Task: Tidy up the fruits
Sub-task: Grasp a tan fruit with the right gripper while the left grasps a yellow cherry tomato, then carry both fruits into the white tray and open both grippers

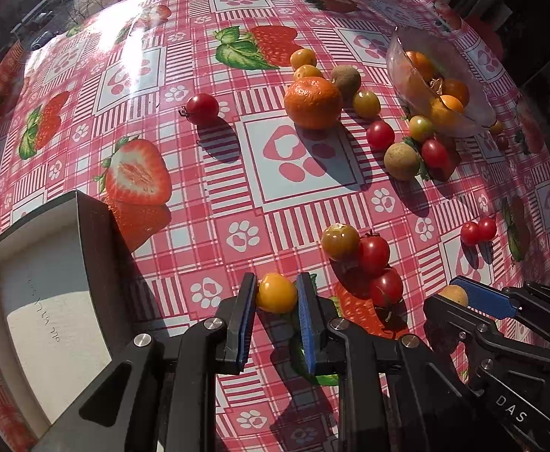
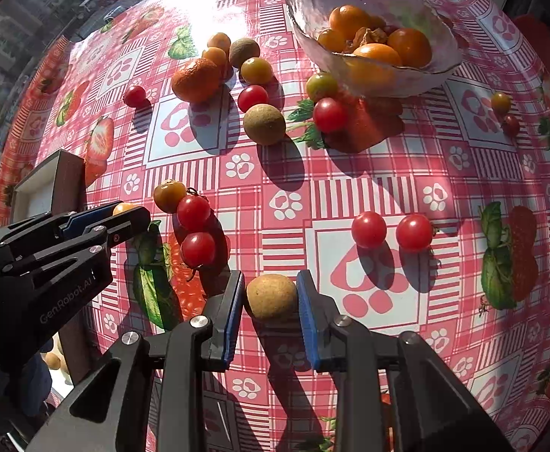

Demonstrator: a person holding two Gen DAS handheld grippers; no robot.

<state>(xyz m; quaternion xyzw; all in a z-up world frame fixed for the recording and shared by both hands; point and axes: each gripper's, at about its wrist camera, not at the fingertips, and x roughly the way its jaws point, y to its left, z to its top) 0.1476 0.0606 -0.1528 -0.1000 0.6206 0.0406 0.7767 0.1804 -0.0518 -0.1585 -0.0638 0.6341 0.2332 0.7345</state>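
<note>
A yellow tomato (image 1: 276, 292) is being pinched across its middle by the left gripper (image 1: 276, 295), low over the tablecloth (image 1: 237, 158) beside the box (image 1: 52, 293); thin-skinned, squashable. A firm brown fruit (image 2: 271, 296) is being clamped by the right gripper (image 2: 271, 301).

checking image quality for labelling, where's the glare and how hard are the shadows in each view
Left wrist view: sun glare whitens the tablecloth at upper left; the mandarin casts a hard dark shadow toward the camera. Right wrist view: glare at top centre, glints on the glass bowl; fisheye bends the check pattern near the edges.
</note>
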